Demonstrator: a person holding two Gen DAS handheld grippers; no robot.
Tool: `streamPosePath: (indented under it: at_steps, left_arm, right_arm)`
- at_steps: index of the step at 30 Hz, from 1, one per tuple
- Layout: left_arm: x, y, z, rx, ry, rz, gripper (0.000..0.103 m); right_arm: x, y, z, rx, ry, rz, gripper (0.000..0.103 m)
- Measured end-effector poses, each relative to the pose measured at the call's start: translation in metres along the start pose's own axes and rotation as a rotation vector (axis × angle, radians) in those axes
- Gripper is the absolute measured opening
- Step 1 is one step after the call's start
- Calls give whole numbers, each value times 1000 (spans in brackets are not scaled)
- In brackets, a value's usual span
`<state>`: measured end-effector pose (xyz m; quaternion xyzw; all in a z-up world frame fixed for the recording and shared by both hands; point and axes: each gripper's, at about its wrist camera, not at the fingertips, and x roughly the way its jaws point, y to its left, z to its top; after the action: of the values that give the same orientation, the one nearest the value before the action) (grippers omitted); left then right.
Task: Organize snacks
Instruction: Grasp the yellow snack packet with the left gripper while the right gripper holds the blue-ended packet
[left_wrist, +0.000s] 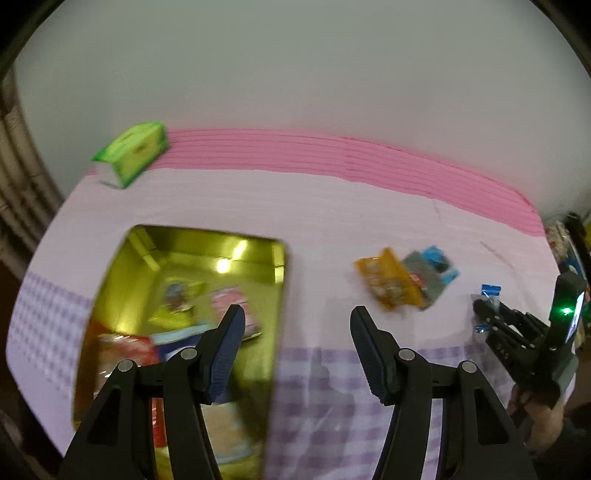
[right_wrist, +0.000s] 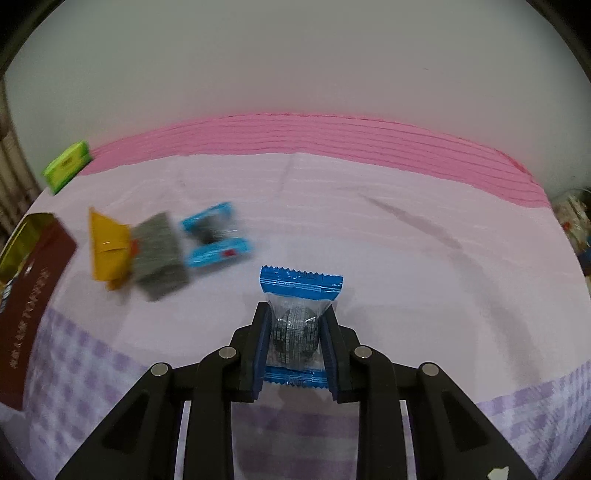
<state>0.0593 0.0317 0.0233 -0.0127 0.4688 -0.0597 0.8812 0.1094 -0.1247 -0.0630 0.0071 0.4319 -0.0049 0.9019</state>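
In the right wrist view my right gripper (right_wrist: 297, 314) is shut on a blue-and-clear packet (right_wrist: 301, 282) with a dark round snack inside, held just above the cloth. To its left lie a yellow packet (right_wrist: 109, 243), a grey packet (right_wrist: 159, 254) and another blue packet (right_wrist: 216, 236). In the left wrist view my left gripper (left_wrist: 298, 317) stands open and empty beside the right wall of a gold tin (left_wrist: 207, 236) that holds several snacks. The orange-yellow packet (left_wrist: 388, 284), grey packet (left_wrist: 424, 277) and blue packet (left_wrist: 441, 262) lie to its right. The right gripper (left_wrist: 482, 310) shows at far right.
A green box (left_wrist: 133, 151) stands at the back left by the pink band of the tablecloth (left_wrist: 332, 206). The tin's brown outer wall (right_wrist: 33, 280) fills the left edge of the right wrist view. A person's hand (left_wrist: 532, 413) holds the right gripper. Clutter sits beyond the table's right edge.
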Motion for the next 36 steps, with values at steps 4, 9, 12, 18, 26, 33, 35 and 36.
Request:
streamPosePath:
  at_steps: [4,9,12,18,26,33,35,36]
  left_arm:
    - [15,-23,9,36,22,-14,60]
    - [30,-41,19,27,49,-41,60]
    - [38,-48,24,11,67,-59,60]
    - [57,-61,34,-20,94,-78,60]
    - [82,-73,42,-27,116,-70,60]
    - [104,-77,39,8,133,-37,59]
    - [106,-76,37,16,126,-40,57]
    - [106,-76,35,20,121,-43,53]
  right_arm:
    - [0,-13,0,-4,-13,-36,24]
    - [4,-17,1,-5,-10,-22,24]
    - [4,-21,0,-4,-9,-17,24]
    - [1,-28,-3,0,-9,-8,25]
    - [1,-27,-2,1,-9,0,27]
    - [0,-26,-3,2,-9,0,27]
    - [0,-26,-3,3,-9,0,27]
    - [-1,-26,-3,2,-9,0,27]
